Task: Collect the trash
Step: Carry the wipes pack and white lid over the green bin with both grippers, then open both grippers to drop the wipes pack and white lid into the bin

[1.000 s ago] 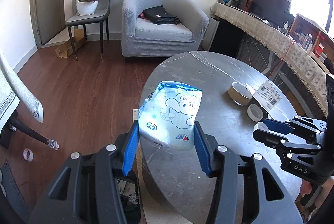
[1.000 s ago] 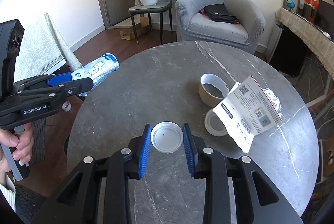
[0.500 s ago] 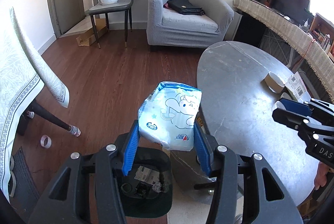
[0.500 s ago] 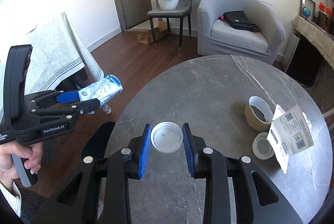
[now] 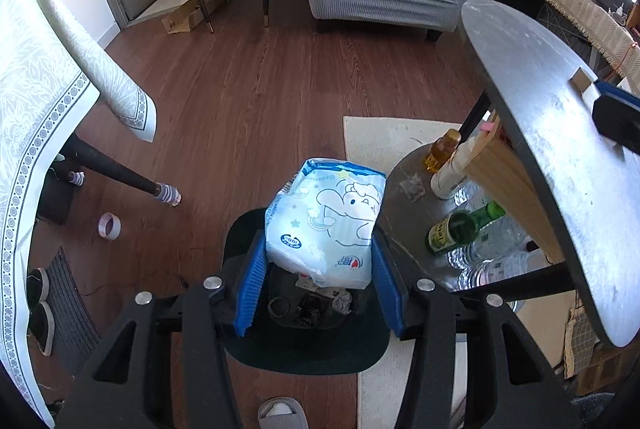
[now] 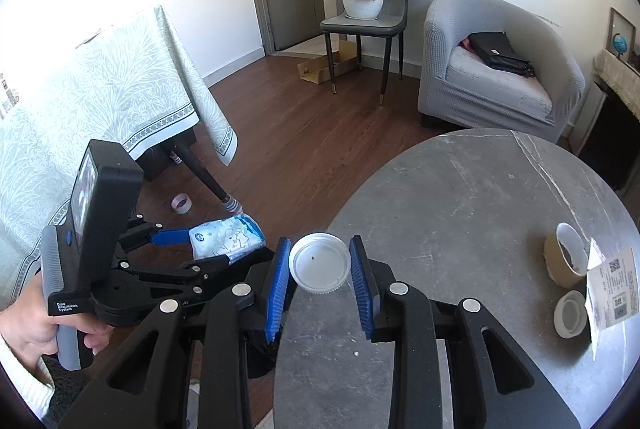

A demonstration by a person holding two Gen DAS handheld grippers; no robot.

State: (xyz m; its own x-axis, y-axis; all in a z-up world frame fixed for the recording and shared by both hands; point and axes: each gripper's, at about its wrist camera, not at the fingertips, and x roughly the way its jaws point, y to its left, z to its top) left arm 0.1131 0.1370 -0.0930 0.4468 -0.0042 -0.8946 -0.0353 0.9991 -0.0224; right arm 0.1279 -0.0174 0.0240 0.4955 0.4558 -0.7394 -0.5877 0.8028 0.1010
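My left gripper [image 5: 318, 257] is shut on a light blue plastic pack with a cartoon elephant [image 5: 326, 219] and holds it right above a black trash bin [image 5: 304, 337] on the floor, which has scraps inside. The pack also shows in the right wrist view [image 6: 226, 239], beside the left gripper [image 6: 204, 247]. My right gripper [image 6: 320, 277] is shut on a white round lid [image 6: 319, 263] and holds it over the left edge of the round grey marble table [image 6: 480, 213].
On the table stand a brown tape roll [image 6: 566, 261], a white tape roll [image 6: 572, 315] and a paper box with QR codes [image 6: 612, 295]. Bottles [image 5: 460, 229] stand on a low shelf under the table. A cloth-covered table [image 5: 44, 77] stands left, a tape roll [image 5: 109, 226] lies on the floor.
My left gripper has swung the pack off the table edge and tilted down over the trash bin. My right gripper has carried the lid left toward the table's edge.
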